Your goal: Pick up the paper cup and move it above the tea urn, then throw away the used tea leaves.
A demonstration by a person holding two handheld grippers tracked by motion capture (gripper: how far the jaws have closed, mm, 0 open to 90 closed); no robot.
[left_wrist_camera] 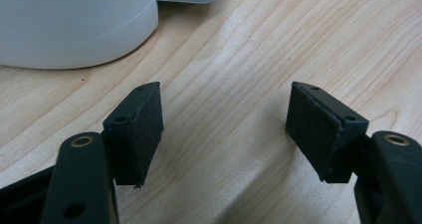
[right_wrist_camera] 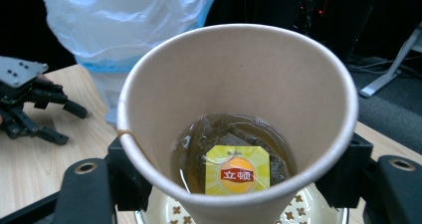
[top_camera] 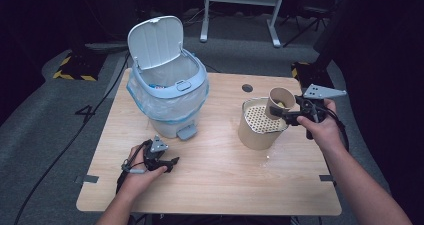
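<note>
Grip: our right claw [right_wrist_camera: 234,179] clamps tan paper cup [right_wrist_camera: 239,109] holding tea.
Left claw [left_wrist_camera: 224,129]: open, idle.
Advice: we tip slowly over beige perforated strainer pot [top_camera: 257,122].

Paper cup [right_wrist_camera: 239,109]: plain tan, brown liquid inside, tea bag tag [right_wrist_camera: 238,170] yellow with orange-red disc and white characters. Strainer container [top_camera: 256,130]: beige, cream insert with dot-hole pattern. Bin [top_camera: 170,92]: pale blue-grey, white lid, translucent liner with blue edge. Surface [top_camera: 220,175]: light wood grain. Both tools, left [left_wrist_camera: 224,129] and right [right_wrist_camera: 239,184]: black, brass-coloured rivets, grey top plates. Floor: dark grey, yellow-black hazard tape.
</note>
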